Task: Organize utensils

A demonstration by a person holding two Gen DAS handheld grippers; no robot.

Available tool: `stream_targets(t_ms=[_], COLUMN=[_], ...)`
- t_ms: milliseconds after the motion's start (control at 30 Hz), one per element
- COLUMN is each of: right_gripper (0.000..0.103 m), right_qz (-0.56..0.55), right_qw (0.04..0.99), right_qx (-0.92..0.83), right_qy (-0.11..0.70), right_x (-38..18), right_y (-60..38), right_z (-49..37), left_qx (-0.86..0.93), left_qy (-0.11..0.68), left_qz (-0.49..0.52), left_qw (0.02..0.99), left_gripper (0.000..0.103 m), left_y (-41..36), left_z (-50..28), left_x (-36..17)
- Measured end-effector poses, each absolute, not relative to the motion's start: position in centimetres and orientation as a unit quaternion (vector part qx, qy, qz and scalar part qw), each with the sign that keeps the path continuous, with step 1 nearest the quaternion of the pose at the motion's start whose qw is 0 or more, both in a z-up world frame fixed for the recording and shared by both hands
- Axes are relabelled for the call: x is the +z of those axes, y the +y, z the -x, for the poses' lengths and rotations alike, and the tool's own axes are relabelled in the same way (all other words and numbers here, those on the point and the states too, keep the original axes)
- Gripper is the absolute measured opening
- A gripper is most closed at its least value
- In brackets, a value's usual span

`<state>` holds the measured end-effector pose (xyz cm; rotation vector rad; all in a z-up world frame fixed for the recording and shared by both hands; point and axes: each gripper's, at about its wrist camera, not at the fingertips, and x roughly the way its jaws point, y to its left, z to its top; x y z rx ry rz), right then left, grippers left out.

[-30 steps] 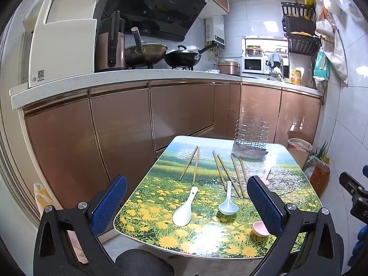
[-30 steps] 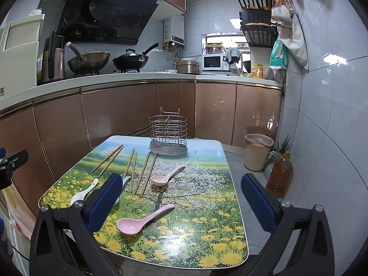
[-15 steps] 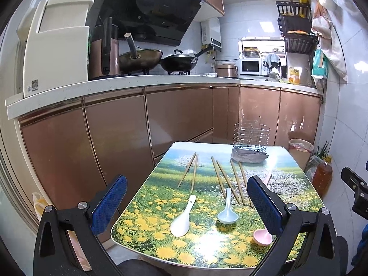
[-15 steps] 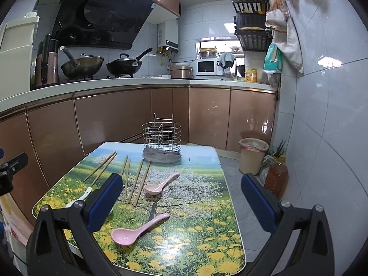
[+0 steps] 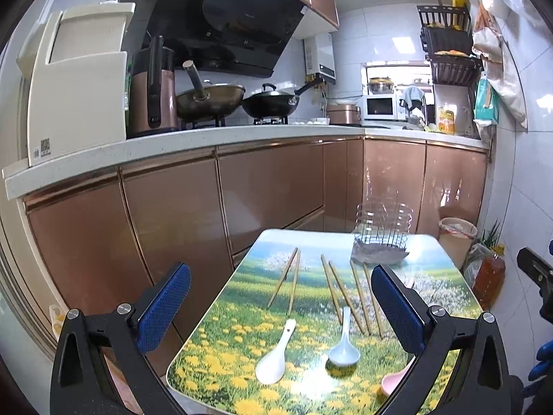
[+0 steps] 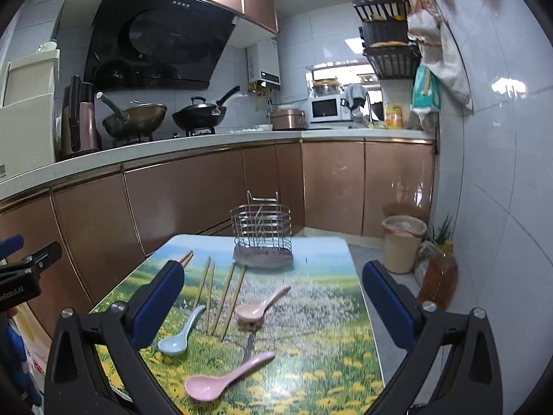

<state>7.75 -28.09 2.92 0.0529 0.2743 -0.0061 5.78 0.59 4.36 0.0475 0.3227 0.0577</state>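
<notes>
1. The utensils all lie loose on the flower-print table point(image 6: 321, 314): three pairs of chopsticks point(image 5: 342, 292) fanned across the middle, a white spoon point(image 5: 274, 356) and a blue spoon point(image 5: 344, 344) near the front edge, and two pink spoons, one in mid-table point(image 6: 262, 306) and one nearest the camera point(image 6: 228, 377).
2. The wire utensil holder point(image 6: 262, 233) stands at the far end, upright and empty as far as can be seen.
3. The left gripper point(image 5: 280, 311) is released, its blue pads spread wide and holding nothing, and it hangs off the table's near edge.
4. The right gripper point(image 6: 273, 307) is likewise spread and empty, framing the pink spoons.
5. Compared with a second ago, both cameras have tilted up and drawn back slightly, so the table sits lower in each view; no utensil has shifted.
6. So sorting has likely not begun; I judge this a lining-up moment before a first pick.
7. Beyond are copper cabinets point(image 6: 207, 200).
</notes>
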Motion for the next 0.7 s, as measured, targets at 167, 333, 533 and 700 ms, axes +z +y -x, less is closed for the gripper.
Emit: stream_targets(t_ms=[167,333,533,700], right_gripper=[0.103,0.103,0.102,0.073], right_qz=[-0.001,-0.011,-0.024,-0.04], right_qw=[0.989,0.982,0.959,0.932], right_qx=[-0.005,0.019,0.055,0.09], right_qy=[0.148,0.188,0.277,0.348], right_x=[3.5,2.9,2.4,0.8], right_y=[-27.1,-27.2,-27.3,-26.9], right_z=[-8.4,-10.7,-18.3,-25.9], left_qx=[0.023,0.005,-0.015,-0.037], left_qy=[0.155,0.193,0.287,0.373], left_qz=[-0.029,-0.022,-0.029,-0.029], left_qw=[0.987,0.981,0.957,0.927], left_gripper=[0.103,0.103,0.101,0.09], left_y=[0.1,0.7,4.0,5.2], left_z=[-6.4,-8.9,-18.2,-26.1], left_x=[5.4,5.2,4.9,2.3])
